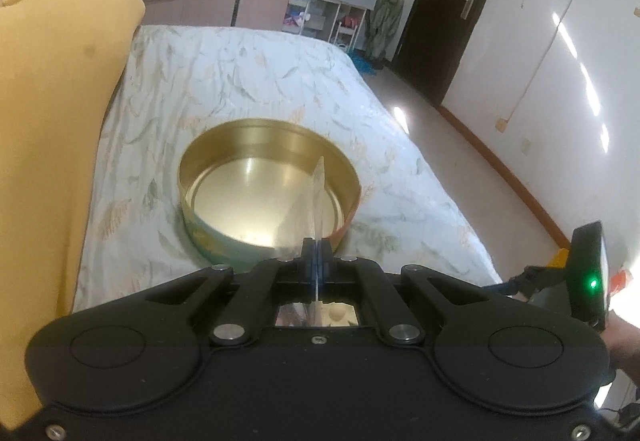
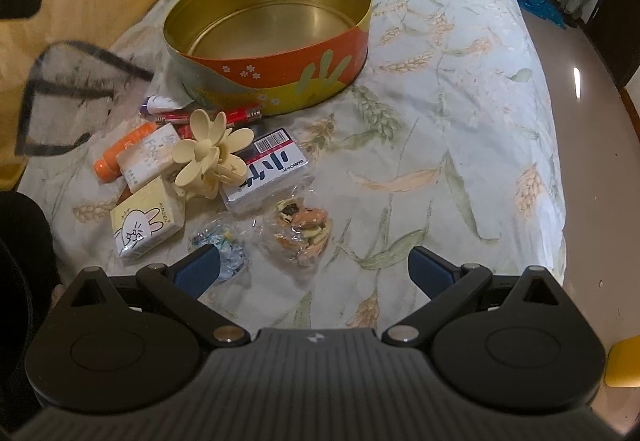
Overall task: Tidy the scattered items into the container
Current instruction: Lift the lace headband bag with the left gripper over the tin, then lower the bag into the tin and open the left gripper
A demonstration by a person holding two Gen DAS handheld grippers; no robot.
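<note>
A round gold-lined tin point(image 1: 264, 157) stands empty on the bed; it also shows in the right wrist view point(image 2: 280, 69) with an orange and yellow wall. My left gripper point(image 1: 319, 249) is shut on a clear plastic packet point(image 1: 310, 201), held edge-on over the tin's near rim. The same packet point(image 2: 72, 93) appears blurred at the left of the right wrist view. My right gripper point(image 2: 316, 269) is open and empty, above scattered items: a cream flower hair clip point(image 2: 212, 153), tissue packs point(image 2: 146, 221), an orange tube point(image 2: 124, 147), a barcoded box point(image 2: 272, 169), snack packets point(image 2: 304, 225).
A yellow cushion point(image 1: 52, 101) lies along the bed's left side. The bed's right edge point(image 1: 420, 161) drops to a shiny floor. A dark door point(image 1: 452, 1) and cluttered shelves point(image 1: 336, 1) stand at the far wall.
</note>
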